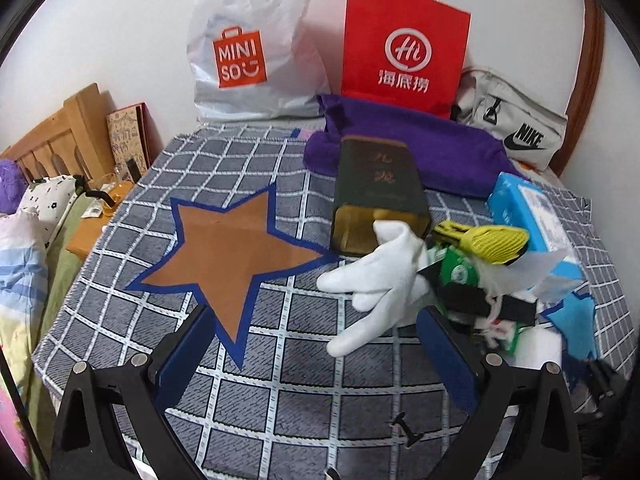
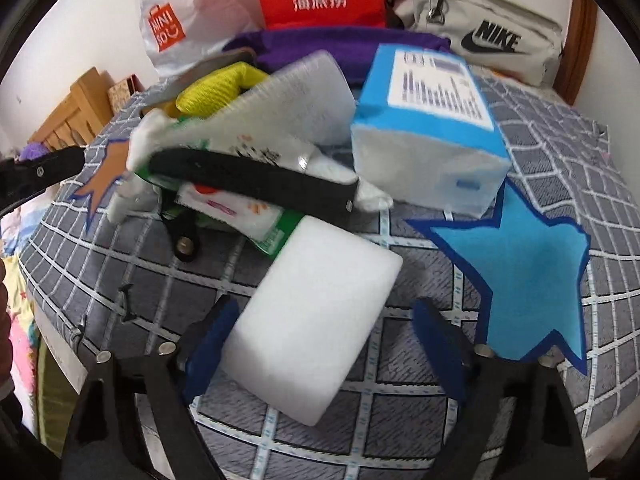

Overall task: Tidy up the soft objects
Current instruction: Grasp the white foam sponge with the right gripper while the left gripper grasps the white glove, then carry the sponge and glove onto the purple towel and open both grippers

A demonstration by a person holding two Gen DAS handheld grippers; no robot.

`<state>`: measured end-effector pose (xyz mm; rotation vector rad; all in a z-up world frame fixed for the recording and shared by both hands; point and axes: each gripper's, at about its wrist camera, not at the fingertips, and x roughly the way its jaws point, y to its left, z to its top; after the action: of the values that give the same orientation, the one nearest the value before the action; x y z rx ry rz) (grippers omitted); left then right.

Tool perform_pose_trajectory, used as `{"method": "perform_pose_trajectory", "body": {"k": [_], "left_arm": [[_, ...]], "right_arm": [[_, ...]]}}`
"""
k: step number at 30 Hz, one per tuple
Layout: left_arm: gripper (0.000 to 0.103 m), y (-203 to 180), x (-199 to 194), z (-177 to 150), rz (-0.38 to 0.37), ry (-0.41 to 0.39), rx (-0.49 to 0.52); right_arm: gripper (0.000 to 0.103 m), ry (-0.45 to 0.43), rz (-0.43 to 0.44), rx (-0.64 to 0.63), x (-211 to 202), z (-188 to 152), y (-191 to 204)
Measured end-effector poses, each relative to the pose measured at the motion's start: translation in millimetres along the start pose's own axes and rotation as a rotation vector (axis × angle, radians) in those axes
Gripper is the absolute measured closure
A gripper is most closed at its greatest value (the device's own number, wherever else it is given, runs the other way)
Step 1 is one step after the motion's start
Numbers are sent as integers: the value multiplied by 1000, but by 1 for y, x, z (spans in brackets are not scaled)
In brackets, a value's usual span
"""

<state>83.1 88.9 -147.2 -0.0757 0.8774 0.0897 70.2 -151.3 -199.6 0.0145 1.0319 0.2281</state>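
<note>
- The grey checked cloth (image 1: 280,400) covers the whole work surface; an orange star patch (image 1: 232,256) lies on its left part and a blue star patch (image 2: 532,280) on its right.
- Against the wall at the back stand a white Miniso bag (image 1: 248,40) and a red paper bag (image 1: 404,48), with a grey Nike pouch (image 1: 516,120) to their right and a purple towel (image 1: 432,148) lying in front of them.
- A blue tissue pack (image 2: 432,120) and a dark green box (image 1: 376,192) sit mid-cloth.
- The white sponge block (image 2: 316,320) lies flat between the right gripper (image 2: 332,332) fingers, jaws spread; its left edge seems to touch the left pad, though blur makes that unsure.
- The white glove (image 1: 380,276) lies just ahead of the left gripper (image 1: 320,332), whose jaws are spread and grip nothing.
- A yellow glove (image 1: 492,240) tops the pile beside the white one.
</note>
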Motion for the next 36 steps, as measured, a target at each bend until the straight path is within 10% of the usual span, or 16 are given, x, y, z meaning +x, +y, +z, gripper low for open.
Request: {"method": "perform_pose_trajectory", "body": {"k": [4,14,22,36], "left_arm": [[5,-1,13,3,-74,-7,-18],[34,-19,51,7,-143,28,35],[90,-32,62,9,-201,60,81],[93,-14,-1,34,-133,-23,65]], "right_arm": [[32,3,79,-17,-6,1,-4],[34,-55,-16,-114,-37,0,-24],[34,-29,-58,-113,-24,1,-51],[34,-103,4,-116,-54,18,-51]]}}
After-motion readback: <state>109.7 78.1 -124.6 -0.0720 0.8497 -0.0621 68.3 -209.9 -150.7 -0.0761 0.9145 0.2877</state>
